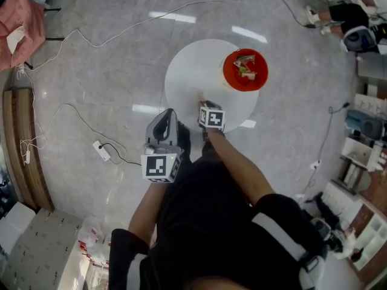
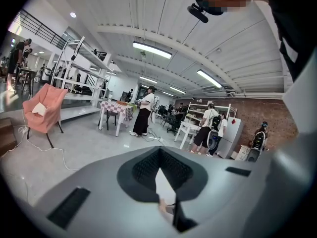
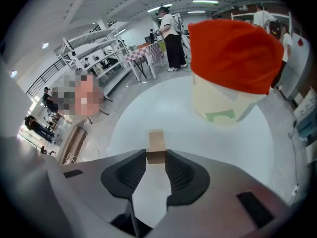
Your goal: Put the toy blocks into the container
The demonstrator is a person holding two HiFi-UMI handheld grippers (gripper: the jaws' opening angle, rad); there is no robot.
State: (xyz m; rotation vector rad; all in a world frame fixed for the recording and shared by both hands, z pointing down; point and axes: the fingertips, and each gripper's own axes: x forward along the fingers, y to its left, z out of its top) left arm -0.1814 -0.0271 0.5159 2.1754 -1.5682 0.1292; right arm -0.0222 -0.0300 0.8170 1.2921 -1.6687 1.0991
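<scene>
The round white table is my work surface, and I stand close against its near edge so both arms reach over it easily. The red container stands upright toward the far right of the table, and a few toy blocks already lie inside. It is near enough that I judge one short lift and carry would bring the next piece over it.

My left gripper hangs back at the table's edge with its jaws closed tip to tip and nothing between them. I think I keep it there to leave the way to the container clear.

My right gripper points steeply down at the tabletop, with the jaw tips closed against both sides of a small tan wooden block. The block stands on the table, well short of the container, and most of it sticks out beyond the tips. I take it from above so it should drop straight in once I let go.
</scene>
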